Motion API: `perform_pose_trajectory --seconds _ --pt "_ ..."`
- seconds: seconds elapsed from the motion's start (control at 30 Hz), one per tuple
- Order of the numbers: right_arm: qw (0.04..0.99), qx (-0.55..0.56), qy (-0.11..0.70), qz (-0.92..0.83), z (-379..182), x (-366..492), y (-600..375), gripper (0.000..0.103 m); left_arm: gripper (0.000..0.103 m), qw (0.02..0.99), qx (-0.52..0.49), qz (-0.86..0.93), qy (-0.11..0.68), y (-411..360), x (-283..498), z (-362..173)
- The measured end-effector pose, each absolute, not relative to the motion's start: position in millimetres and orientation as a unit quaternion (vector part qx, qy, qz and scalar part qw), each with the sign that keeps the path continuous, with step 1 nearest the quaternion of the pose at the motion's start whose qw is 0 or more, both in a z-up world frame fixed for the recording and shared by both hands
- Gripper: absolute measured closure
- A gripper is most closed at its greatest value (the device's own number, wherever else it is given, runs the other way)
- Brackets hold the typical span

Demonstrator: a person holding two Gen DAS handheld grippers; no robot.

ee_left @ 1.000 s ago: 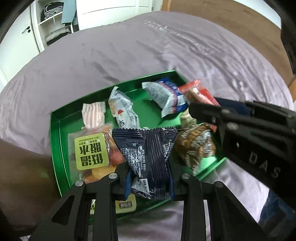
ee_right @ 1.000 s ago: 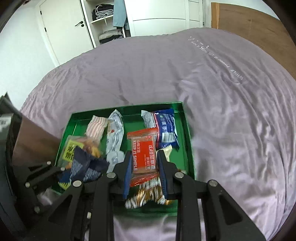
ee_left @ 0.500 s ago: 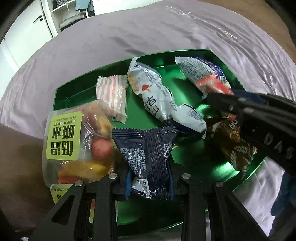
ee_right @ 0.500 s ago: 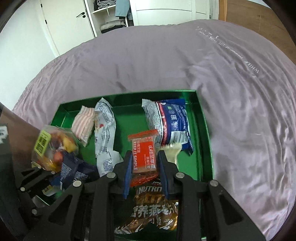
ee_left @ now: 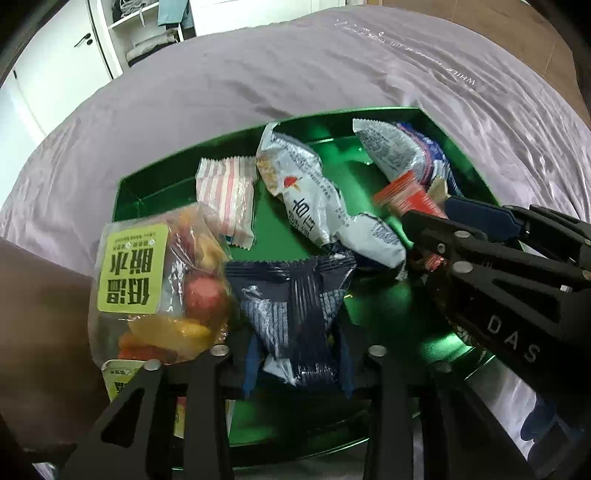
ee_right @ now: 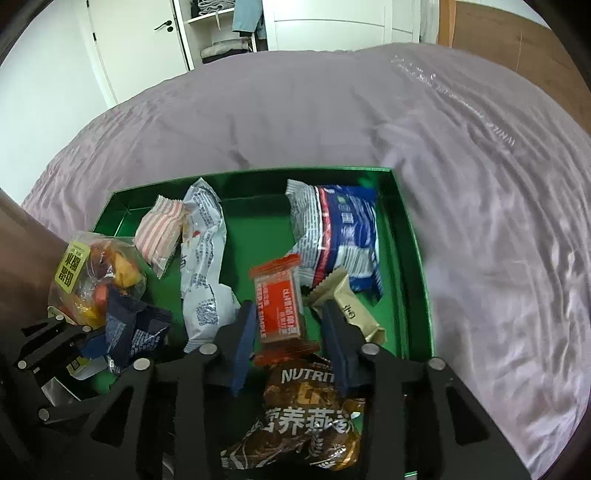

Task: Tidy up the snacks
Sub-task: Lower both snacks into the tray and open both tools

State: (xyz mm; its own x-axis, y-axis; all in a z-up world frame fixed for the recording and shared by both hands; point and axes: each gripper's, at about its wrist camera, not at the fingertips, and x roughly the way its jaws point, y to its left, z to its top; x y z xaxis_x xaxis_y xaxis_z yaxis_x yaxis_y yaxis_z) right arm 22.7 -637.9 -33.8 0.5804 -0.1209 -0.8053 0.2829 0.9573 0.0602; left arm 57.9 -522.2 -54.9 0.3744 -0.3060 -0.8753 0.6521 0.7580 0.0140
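Both grippers are built from black, angular linkage arms with triangular cut-outs, joined by round silver screws. The left gripper (ee_left: 297,363) and the right gripper (ee_right: 290,341) are fitted with dark blue finger pads (ee_right: 243,343). White letters "DAS" are printed along the right gripper's side.

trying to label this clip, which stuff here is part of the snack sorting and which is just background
Part of the job:
- green tray
- orange bar between the opening jaws of the right gripper
- navy packet between the opening jaws of the left gripper
- dried fruit bag
- blue and white packet
- brown oat packet

Just lying about:
- purple bedspread
- wardrobe shelves
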Motion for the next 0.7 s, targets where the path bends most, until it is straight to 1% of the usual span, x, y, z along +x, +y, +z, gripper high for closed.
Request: perform_pose_trajectory --seconds 0.03,0.13,0.2,0.33,0.7 --pt "0.885 0.089 0.442 -0.115 -32 22 -637 0.004 0.062 0.809 0.181 -0.299 0.473 -522 58 -53" --pt "0.886 0.085 0.441 -0.118 -29 22 -637 0.003 0.057 0.815 0.181 -0.299 0.463 -522 56 -45" --pt "0.887 0.084 0.439 -0.118 -26 21 -637 0.0 0.054 0.815 0.178 -0.301 0.462 -520 55 -41" --pt "0.891 0.079 0.431 -0.122 -17 19 -634 0.0 0.048 0.82 0.181 -0.303 0.45 -521 52 -33" --pt "0.906 0.067 0.393 -0.147 12 0 -628 0.0 0.048 0.826 0.178 -0.322 0.428 -514 39 -9"
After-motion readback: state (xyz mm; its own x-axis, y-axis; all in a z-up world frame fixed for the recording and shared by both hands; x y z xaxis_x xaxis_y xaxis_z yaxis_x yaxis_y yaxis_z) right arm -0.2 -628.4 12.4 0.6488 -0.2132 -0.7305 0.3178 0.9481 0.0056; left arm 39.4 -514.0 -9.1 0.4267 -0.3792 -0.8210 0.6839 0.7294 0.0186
